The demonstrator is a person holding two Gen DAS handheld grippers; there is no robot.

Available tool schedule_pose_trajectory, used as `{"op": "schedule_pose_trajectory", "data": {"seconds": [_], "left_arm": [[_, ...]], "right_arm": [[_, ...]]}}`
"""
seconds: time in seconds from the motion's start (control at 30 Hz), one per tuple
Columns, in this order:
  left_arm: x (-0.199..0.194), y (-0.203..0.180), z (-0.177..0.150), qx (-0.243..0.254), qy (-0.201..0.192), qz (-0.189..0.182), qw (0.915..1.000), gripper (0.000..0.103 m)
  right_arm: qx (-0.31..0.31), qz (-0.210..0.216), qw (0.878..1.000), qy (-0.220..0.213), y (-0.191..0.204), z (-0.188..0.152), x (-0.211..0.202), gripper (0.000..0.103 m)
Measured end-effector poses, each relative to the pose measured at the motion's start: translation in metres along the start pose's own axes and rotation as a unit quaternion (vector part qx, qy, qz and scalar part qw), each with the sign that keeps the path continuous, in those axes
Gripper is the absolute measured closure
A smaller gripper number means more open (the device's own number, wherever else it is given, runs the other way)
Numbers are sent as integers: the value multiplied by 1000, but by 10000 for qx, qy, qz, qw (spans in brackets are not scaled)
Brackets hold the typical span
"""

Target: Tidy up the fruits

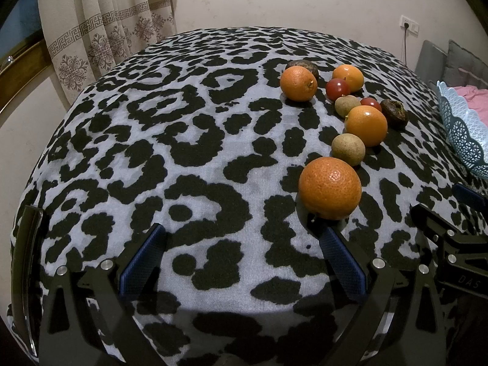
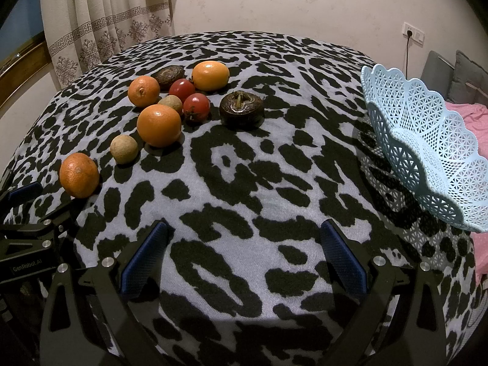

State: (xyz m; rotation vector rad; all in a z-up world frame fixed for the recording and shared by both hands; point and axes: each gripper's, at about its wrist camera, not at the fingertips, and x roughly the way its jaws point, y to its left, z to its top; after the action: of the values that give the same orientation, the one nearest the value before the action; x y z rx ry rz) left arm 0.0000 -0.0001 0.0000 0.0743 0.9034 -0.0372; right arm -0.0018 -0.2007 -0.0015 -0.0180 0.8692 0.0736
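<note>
Leopard-print cloth (image 2: 244, 183); patterned curtain (image 2: 106, 15); wall socket (image 2: 413, 34); pink fabric (image 2: 475, 122).

light: warm, dim indoor | shadows: soft, toward camera | focus: sharp | edges: strong fisheye bending, dark vignette corners

We see a table under a black-and-white leopard-print cloth (image 2: 244, 183). On it lie four oranges (image 2: 159, 125), two red tomatoes (image 2: 196, 106), two small tan round fruits (image 2: 123, 149) and two dark brown fruits (image 2: 241, 109), loosely clustered on the left. A pale blue lattice basket (image 2: 427, 140) sits at the cloth's right edge, well apart from them.
</note>
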Motion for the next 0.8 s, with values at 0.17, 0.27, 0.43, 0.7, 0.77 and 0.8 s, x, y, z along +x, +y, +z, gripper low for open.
{"op": "schedule_pose_trajectory", "data": {"seconds": [0.17,0.27,0.43,0.7,0.77,0.8], "left_arm": [[0,0,0,-1,-1,-1,10000,5],[0,0,0,-2,0,-3,10000,5],[0,0,0,-3,-1,-3,10000,5],[2,-1,1,-7,12,-2,10000,5],[1,-1,0,-7,13,-3,10000,5],[1,-1,0,-10,14,-7,10000,5]], "right_arm": [[2,4,10000,-3,0,0,0,2],[2,4,10000,-4,0,0,0,2],[1,3,10000,-4,0,0,0,2],[11,27,10000,2,0,0,0,2],[-3,48,10000,9,0,0,1,2],[-9,57,10000,14,1,-1,1,2]]}}
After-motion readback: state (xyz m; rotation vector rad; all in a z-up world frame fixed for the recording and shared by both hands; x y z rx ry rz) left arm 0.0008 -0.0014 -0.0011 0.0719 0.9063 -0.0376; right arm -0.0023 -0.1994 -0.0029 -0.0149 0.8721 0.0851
